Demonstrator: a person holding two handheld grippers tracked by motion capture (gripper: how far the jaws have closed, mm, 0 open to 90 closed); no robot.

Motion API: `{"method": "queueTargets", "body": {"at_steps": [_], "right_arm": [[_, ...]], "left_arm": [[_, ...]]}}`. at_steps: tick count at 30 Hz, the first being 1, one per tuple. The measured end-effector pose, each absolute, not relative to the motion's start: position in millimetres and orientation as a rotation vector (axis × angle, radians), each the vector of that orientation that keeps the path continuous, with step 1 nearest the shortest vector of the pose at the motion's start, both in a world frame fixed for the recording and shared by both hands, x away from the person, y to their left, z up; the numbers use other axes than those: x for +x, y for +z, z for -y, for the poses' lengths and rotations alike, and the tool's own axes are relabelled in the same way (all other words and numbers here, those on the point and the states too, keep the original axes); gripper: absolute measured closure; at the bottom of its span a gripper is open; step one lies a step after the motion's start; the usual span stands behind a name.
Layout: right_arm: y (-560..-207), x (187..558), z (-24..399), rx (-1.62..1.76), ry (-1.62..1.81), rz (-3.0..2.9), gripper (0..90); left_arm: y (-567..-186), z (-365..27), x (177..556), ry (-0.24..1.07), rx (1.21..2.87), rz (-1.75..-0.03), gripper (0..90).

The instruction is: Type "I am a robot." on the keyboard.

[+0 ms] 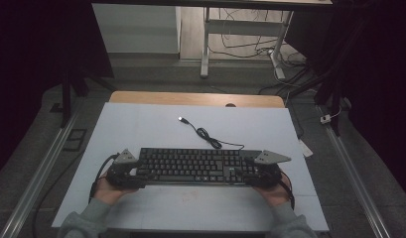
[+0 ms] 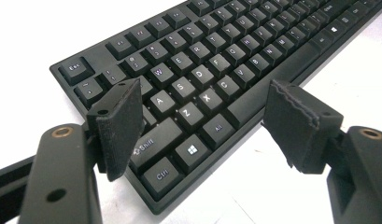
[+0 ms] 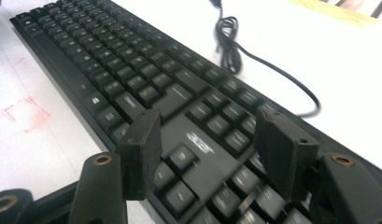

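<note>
A black keyboard (image 1: pixel 193 166) lies flat on a white table top (image 1: pixel 141 129), in the lower middle of the high view, its long side running left to right. Its black cable (image 1: pixel 206 135) curls up from the back edge toward the centre of the frame and ends in a plug lying on the white surface.

A person's two hands come in from the bottom edge, grey sleeves at the corners. The left gripper (image 1: pixel 132 171) sits at the keyboard's left end, in the lower left of the frame. The right gripper (image 1: pixel 254 171) sits at the keyboard's right end, lower right of centre.

In the left gripper view, the left gripper (image 2: pixel 202 123) has its jaws spread wide, one pad above the Shift key area, the other off the front edge, over the white surface. Nothing is pinched between them.

In the right gripper view, the right gripper (image 3: pixel 209 149) also stands released, its jaws apart above the arrow keys and number pad, touching nothing. Faint red marks (image 3: pixel 27 114) show on the white surface at the left of that frame.
</note>
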State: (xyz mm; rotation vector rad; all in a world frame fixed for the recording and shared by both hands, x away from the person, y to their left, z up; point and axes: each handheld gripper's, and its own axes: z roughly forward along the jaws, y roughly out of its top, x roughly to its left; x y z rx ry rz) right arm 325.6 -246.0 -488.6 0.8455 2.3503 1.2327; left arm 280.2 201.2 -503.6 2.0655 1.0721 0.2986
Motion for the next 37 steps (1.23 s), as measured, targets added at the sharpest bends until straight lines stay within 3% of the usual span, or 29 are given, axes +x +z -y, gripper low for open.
{"method": "queueTargets", "body": {"at_steps": [20,37], "right_arm": [[-497.4,298.0,308.3,0.925,1.181,-2.293,41.0],[-499.3,299.0,309.1,0.916,1.173,-2.308,41.1]], "left_arm": [[-507.5,-213.3,257.8,0.341,2.040,-1.077,28.5],[-508.8,-215.1,257.6,0.345,2.045,-1.078,28.4]]}}
